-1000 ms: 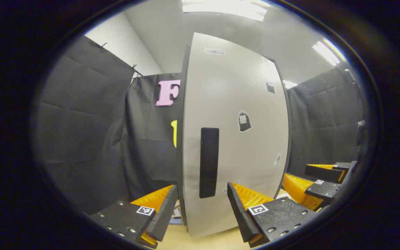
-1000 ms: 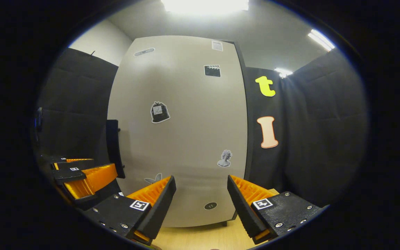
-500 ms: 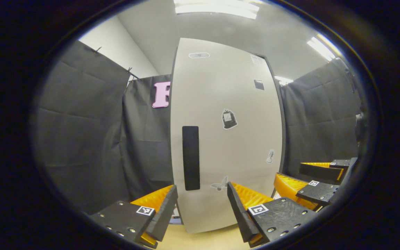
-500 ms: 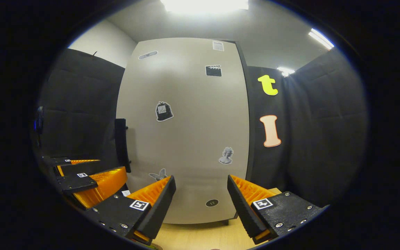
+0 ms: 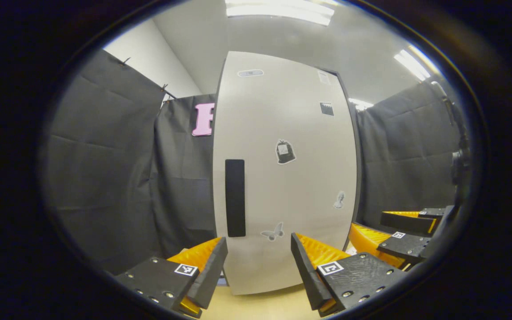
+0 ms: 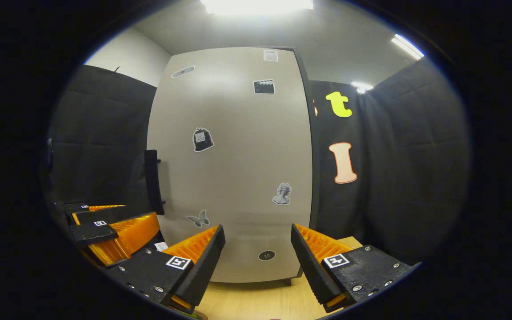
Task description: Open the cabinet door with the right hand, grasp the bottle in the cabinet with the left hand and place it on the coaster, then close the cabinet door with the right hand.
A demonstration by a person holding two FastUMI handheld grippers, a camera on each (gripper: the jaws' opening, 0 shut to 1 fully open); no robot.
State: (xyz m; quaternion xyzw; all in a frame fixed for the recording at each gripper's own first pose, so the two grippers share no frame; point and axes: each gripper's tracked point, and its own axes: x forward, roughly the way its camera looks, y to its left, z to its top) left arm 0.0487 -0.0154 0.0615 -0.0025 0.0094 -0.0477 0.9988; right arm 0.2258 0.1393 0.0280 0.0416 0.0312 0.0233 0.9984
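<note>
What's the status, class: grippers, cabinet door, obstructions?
Left gripper open, right gripper open. Cabinet door shut, handle untouched. No obstruction seen.

Your cabinet door (image 5: 282,178) stands upright and closed on the light wood table, a pale grey panel dotted with small stickers. Its tall black handle (image 5: 235,198) runs vertically near the door's left edge, sticking out from the face (image 6: 151,182).

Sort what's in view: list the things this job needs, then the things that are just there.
For the job:
- cabinet door, shut
- its black handle
- left gripper, open
- right gripper, open

Just there:
- stickers on the door
- wooden tabletop
</note>
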